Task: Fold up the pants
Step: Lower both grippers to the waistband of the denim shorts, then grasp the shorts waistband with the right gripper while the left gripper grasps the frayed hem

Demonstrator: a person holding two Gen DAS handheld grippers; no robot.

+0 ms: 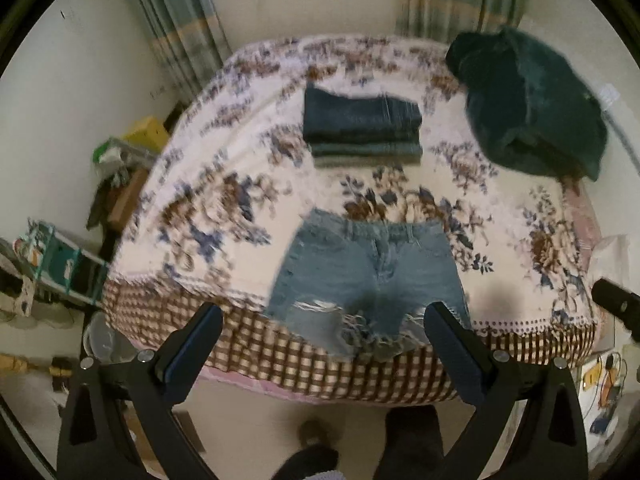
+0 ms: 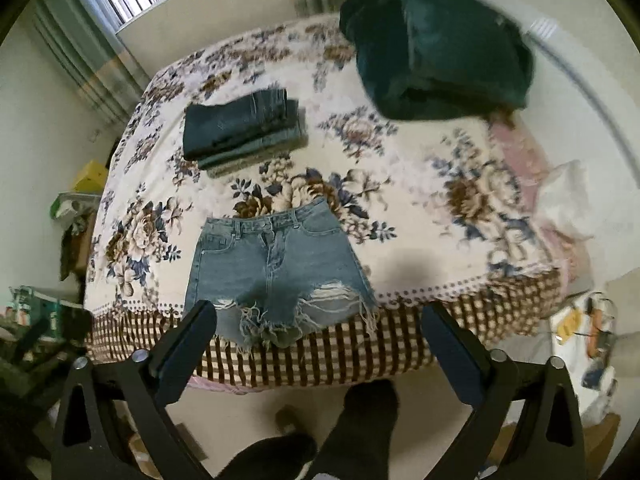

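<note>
You have a pair of light blue denim shorts lying flat on the bed, right at the near edge. The waist points away from you, toward the window. The torn, stringy leg ends hang a little over the checked side of the bed. The shorts are spread open with the front up, and no part is turned over yet. So this pair looks not yet started.

Farther back on the bed sits a neat stack of folded jeans. That part of the job looks done. A dark green heap of clothes lies at the far right corner. You cannot tell if more pants wait in there.

Your left gripper hangs in the air in front of the bed, above the floor. Its fingers are spread wide and hold nothing. Your right gripper is the same, wide apart and empty, well short of the cloth. The left camera picture is blurry.

What is left, it seems: bring both grippers to the shorts, fold them, and put them by the stack.
</note>
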